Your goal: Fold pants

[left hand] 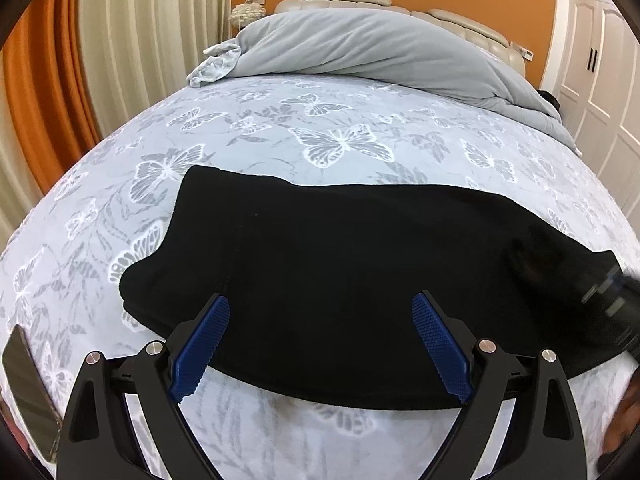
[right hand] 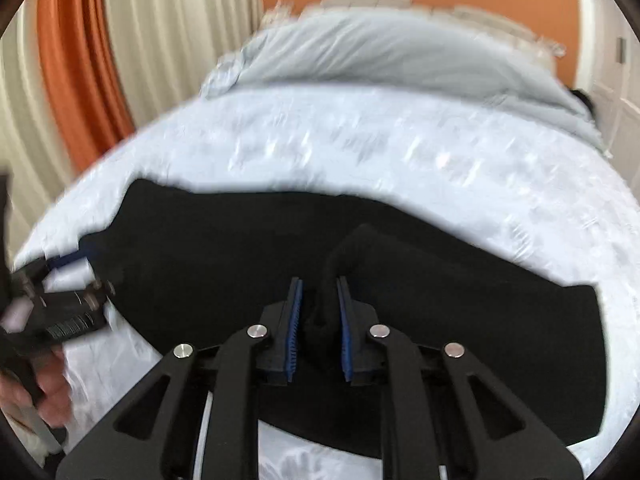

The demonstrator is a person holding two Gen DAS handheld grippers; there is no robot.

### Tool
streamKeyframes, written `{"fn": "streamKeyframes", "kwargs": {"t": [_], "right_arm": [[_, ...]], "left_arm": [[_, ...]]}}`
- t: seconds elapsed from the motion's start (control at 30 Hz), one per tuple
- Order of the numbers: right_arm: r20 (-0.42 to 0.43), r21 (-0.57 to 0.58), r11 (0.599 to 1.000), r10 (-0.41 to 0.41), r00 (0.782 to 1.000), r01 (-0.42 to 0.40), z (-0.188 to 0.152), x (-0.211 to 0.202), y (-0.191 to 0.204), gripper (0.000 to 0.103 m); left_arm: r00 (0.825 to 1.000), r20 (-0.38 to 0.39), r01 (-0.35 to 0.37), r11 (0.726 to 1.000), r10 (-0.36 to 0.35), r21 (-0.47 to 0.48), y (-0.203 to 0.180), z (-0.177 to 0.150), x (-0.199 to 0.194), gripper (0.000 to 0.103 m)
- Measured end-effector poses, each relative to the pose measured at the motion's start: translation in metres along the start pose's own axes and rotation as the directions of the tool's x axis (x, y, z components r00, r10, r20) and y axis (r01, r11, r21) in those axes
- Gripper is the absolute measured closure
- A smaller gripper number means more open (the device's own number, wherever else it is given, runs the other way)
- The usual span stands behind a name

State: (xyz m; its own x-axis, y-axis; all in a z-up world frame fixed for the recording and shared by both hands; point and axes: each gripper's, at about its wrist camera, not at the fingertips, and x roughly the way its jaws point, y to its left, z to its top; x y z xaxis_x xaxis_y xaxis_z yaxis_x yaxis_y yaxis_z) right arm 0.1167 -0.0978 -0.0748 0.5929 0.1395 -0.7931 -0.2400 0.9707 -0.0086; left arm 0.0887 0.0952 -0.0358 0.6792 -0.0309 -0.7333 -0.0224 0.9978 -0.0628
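Black pants (left hand: 340, 264) lie folded across the butterfly-print bed sheet (left hand: 328, 128). My left gripper (left hand: 320, 300) is open, its blue pads (left hand: 200, 348) spread wide just above the pants' near edge, holding nothing. My right gripper (right hand: 318, 284) is shut on a raised fold of the black pants (right hand: 400, 280), which bunches up between its blue pads (right hand: 294, 332). The right gripper shows blurred at the right edge of the left wrist view (left hand: 612, 300). The left gripper shows at the left edge of the right wrist view (right hand: 76, 276).
A grey duvet (left hand: 360, 48) is heaped at the head of the bed by the cream headboard (left hand: 460, 20). Orange and cream curtains (left hand: 80, 60) hang on the left. White wardrobe doors (left hand: 600, 80) stand on the right. A phone (left hand: 24, 384) lies at the bed's near left.
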Motion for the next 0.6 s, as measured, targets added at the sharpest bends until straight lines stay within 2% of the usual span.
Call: {"fn": "streamKeyframes", "kwargs": {"t": [0.03, 0.07, 0.13, 0.17, 0.2, 0.23, 0.27, 0.3, 0.37, 0.43, 0.53, 0.6], "right_arm": [[-0.046, 0.001, 1.000, 0.005, 0.999, -0.005, -0.006, 0.013, -0.001, 0.074], [0.008, -0.007, 1.000, -0.001, 1.000, 0.001, -0.009, 0.007, 0.000, 0.073], [0.017, -0.017, 1.000, -0.007, 1.000, 0.007, 0.001, -0.009, 0.003, 0.071], [0.078, -0.004, 1.000, 0.004, 0.997, -0.003, 0.008, -0.030, 0.000, 0.070], [0.136, 0.014, 1.000, -0.001, 0.991, 0.000, 0.011, -0.048, -0.005, 0.057], [0.180, 0.037, 0.999, -0.026, 0.983, 0.020, 0.013, -0.064, -0.011, 0.031], [0.205, 0.058, 0.997, -0.052, 0.977, 0.041, 0.015, -0.073, -0.017, 0.019], [0.224, 0.080, 0.995, -0.075, 0.972, 0.058, 0.014, -0.080, -0.024, 0.012], [0.219, 0.132, 0.987, -0.115, 0.969, 0.088, 0.008, -0.087, -0.041, 0.013], [0.171, 0.220, 0.970, -0.138, 0.976, 0.099, 0.005, -0.084, -0.062, 0.013], [0.122, 0.345, 0.937, -0.101, 0.987, 0.053, 0.008, -0.075, -0.088, 0.011], [0.128, 0.405, 0.914, -0.084, 0.988, 0.025, 0.007, -0.076, -0.099, 0.011]], "left_arm": [[1.000, -0.006, -0.007, 1.000, 0.007, -0.001, 0.000, 0.000, 0.002, 0.012], [1.000, -0.012, -0.014, 1.000, 0.014, 0.000, 0.000, -0.001, 0.004, 0.012], [0.999, -0.026, -0.023, 1.000, 0.023, 0.003, -0.001, -0.003, 0.008, 0.012], [0.999, -0.028, -0.027, 1.000, 0.028, 0.006, -0.001, -0.003, 0.008, 0.012], [0.999, -0.027, -0.031, 0.999, 0.031, 0.007, -0.001, -0.003, 0.008, 0.012], [0.999, -0.023, -0.036, 0.999, 0.036, 0.008, -0.001, -0.003, 0.008, 0.012], [0.999, -0.019, -0.040, 0.999, 0.040, 0.007, -0.001, -0.003, 0.008, 0.012], [0.999, -0.019, -0.041, 0.999, 0.041, 0.008, 0.000, -0.002, 0.008, 0.012], [0.999, -0.021, -0.045, 0.999, 0.045, 0.008, 0.000, -0.002, 0.009, 0.012], [0.999, -0.022, -0.049, 0.999, 0.049, 0.010, 0.000, -0.002, 0.009, 0.012], [0.998, -0.016, -0.062, 0.998, 0.062, 0.018, -0.001, -0.002, 0.009, 0.012], [0.996, -0.006, -0.090, 0.996, 0.090, 0.018, 0.001, -0.002, 0.008, 0.012]]}}
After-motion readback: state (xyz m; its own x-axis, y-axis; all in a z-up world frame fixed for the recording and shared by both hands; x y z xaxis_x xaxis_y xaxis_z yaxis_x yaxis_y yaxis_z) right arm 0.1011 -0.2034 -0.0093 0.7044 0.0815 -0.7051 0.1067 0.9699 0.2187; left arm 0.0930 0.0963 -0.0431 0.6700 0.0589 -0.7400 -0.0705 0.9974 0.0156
